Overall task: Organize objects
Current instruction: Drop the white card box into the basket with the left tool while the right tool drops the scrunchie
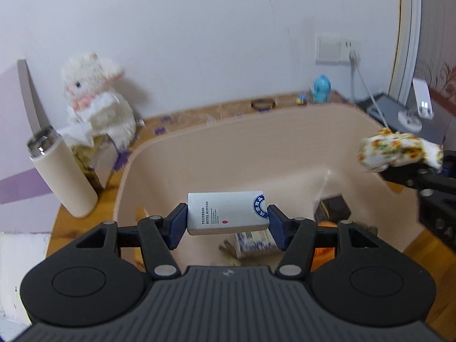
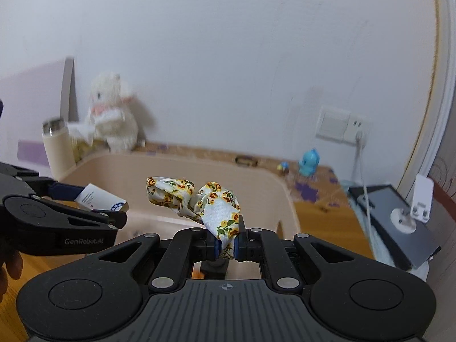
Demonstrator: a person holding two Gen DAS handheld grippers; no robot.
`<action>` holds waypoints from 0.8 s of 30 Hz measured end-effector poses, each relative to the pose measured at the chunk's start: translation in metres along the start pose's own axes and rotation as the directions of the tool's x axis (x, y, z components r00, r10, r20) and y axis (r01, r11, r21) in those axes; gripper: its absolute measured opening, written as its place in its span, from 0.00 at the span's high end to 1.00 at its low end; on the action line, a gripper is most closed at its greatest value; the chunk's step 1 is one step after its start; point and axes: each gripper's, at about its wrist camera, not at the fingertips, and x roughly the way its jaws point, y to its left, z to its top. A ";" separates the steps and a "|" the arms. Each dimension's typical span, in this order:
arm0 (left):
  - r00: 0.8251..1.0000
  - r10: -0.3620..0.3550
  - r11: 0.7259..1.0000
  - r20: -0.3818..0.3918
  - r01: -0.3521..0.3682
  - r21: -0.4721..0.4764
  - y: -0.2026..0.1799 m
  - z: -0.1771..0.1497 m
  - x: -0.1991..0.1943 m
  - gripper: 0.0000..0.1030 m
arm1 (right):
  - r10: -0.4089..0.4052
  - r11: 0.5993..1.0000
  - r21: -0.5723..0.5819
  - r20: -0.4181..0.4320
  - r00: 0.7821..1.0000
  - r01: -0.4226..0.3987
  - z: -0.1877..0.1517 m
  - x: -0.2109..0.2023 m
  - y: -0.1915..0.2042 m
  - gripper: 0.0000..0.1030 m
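My left gripper (image 1: 227, 222) is shut on a white box printed "Preferred Hotel Supplies" (image 1: 225, 212) and holds it above the inside of a beige plastic bin (image 1: 256, 131). My right gripper (image 2: 226, 243) is shut on a floral fabric scrunchie (image 2: 193, 199) and holds it over the bin's near right edge (image 2: 287, 196). The scrunchie also shows at the right of the left wrist view (image 1: 399, 151). The white box also shows in the right wrist view (image 2: 99, 199). Inside the bin lie a blue-and-white packet (image 1: 253, 243) and other small items, partly hidden.
A beige thermos (image 1: 61, 171), a tissue box (image 1: 85, 142) and a white plush rabbit (image 1: 97, 102) stand left of the bin on the wooden table (image 1: 421, 253). A blue figurine (image 1: 320, 89) and a dark bracelet (image 1: 263, 104) sit behind it. A grey tablet (image 2: 399, 222) and phone stand (image 2: 421, 196) lie right.
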 end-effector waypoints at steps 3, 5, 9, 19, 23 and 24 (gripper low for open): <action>0.999 -0.004 1.000 -0.049 0.003 -0.006 0.000 -0.005 0.011 0.40 | -0.003 1.000 -0.018 -0.059 0.998 0.002 -0.007 0.015 0.005 0.91; 0.997 -0.008 1.000 -0.073 0.007 -0.013 0.002 -0.006 0.017 0.40 | -0.005 1.000 -0.025 -0.089 0.996 0.003 -0.012 0.022 0.007 0.90; 0.996 0.001 1.000 -0.088 -0.002 -0.005 0.004 -0.008 0.020 0.39 | -0.011 1.000 -0.011 -0.108 0.994 0.010 -0.013 0.023 0.005 0.79; 0.999 -0.017 0.999 -0.040 0.015 -0.044 0.009 -0.004 -0.009 0.20 | -0.030 0.999 -0.026 -0.057 0.998 0.029 -0.008 -0.009 0.004 0.36; 1.000 -0.017 0.999 -0.009 0.017 -0.049 0.011 -0.005 -0.025 0.16 | -0.029 0.999 -0.020 -0.030 0.999 0.028 -0.005 -0.026 0.000 0.30; 1.000 -0.015 0.999 0.000 0.015 -0.048 0.012 -0.005 -0.030 0.16 | -0.026 1.000 -0.015 -0.023 0.999 0.026 -0.005 -0.030 -0.001 0.29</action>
